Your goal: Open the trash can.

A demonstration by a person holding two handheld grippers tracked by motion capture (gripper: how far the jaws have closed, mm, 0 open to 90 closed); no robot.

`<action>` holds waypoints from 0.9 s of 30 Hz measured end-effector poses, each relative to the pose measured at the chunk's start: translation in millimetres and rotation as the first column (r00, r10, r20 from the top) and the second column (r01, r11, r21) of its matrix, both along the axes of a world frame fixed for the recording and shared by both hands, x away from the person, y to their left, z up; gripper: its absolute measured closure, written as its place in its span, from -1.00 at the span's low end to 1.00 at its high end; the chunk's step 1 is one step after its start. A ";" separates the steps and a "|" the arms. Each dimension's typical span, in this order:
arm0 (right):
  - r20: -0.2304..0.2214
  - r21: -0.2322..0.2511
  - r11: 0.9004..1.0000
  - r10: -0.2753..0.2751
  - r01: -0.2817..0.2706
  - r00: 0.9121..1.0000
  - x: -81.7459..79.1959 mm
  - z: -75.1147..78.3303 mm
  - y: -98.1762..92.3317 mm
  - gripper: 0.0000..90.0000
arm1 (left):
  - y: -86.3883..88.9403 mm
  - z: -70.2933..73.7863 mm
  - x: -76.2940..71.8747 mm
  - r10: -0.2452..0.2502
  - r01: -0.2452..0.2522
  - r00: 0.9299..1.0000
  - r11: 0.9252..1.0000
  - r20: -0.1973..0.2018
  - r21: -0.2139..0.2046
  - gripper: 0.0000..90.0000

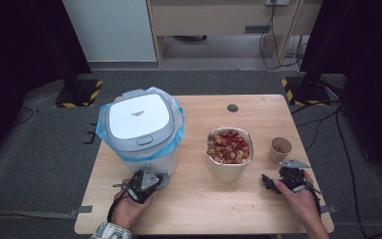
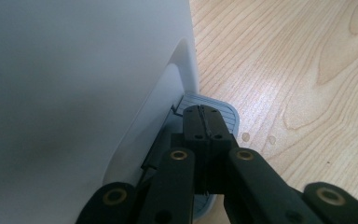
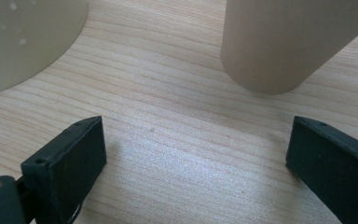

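The left gripper (image 2: pixel 204 122), jaws pressed together, is resting over the grey ribbed foot pedal (image 2: pixel 221 110) of the white lidded bin (image 1: pixel 140 130). The right gripper (image 3: pixel 196 163) is sitting spread wide on the light wooden table (image 3: pixel 186 112), near the small tan paper cup (image 3: pixel 284 39).

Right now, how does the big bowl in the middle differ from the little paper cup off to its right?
The bowl is wider and taller than the paper cup. The bowl is pale cream and heaped to its rim with red and tan pieces; the cup is brown and holds just a few at its bottom. Both stand upright and open-topped on the wooden table, apart from each other.
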State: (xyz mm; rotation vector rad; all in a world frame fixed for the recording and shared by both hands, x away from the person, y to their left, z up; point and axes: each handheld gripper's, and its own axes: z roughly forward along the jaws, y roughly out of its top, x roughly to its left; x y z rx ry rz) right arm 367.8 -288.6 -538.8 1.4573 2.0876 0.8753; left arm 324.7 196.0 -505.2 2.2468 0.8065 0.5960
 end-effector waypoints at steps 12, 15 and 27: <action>0.000 0.000 1.000 0.000 0.000 1.000 0.0 0.0 0.0 -0.89 | -1.1 -2.5 0.4 0.007 -0.006 1.000 1.000 -0.015 0.010 1.00; 0.000 0.000 1.000 0.000 0.000 1.000 0.0 0.0 0.0 -0.89 | -2.1 -4.4 1.0 0.006 -0.006 1.000 1.000 -0.020 0.015 1.00; -0.004 0.002 1.000 -0.006 0.006 1.000 0.2 0.0 0.6 -0.90 | -3.0 -8.9 2.8 0.002 0.000 0.999 0.999 -0.040 0.037 1.00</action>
